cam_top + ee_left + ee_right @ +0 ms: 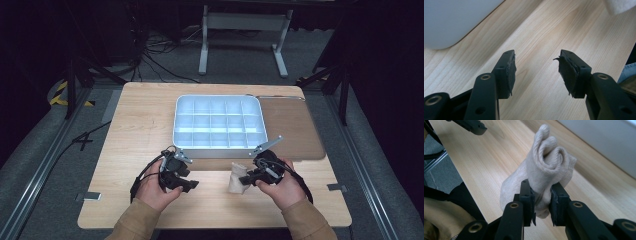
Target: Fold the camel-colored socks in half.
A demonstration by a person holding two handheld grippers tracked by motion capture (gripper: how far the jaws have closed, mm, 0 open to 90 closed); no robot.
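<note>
On wooden table (140, 125) | right gripper (541, 202) pinches sock (549, 165) | left gripper (536, 70) fingers spread

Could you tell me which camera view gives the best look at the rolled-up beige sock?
The right gripper view: the rolled sock sits close up, pinched between the right hand-held gripper jaws, its rolled folds clear. The high view shows it small above the table; the left gripper view catches a pale corner.

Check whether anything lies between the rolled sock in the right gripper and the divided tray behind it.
Nothing visible does. The right gripper is shut on the rolled sock, and bare wooden table runs from it to the tray, whose compartments look empty.
</note>
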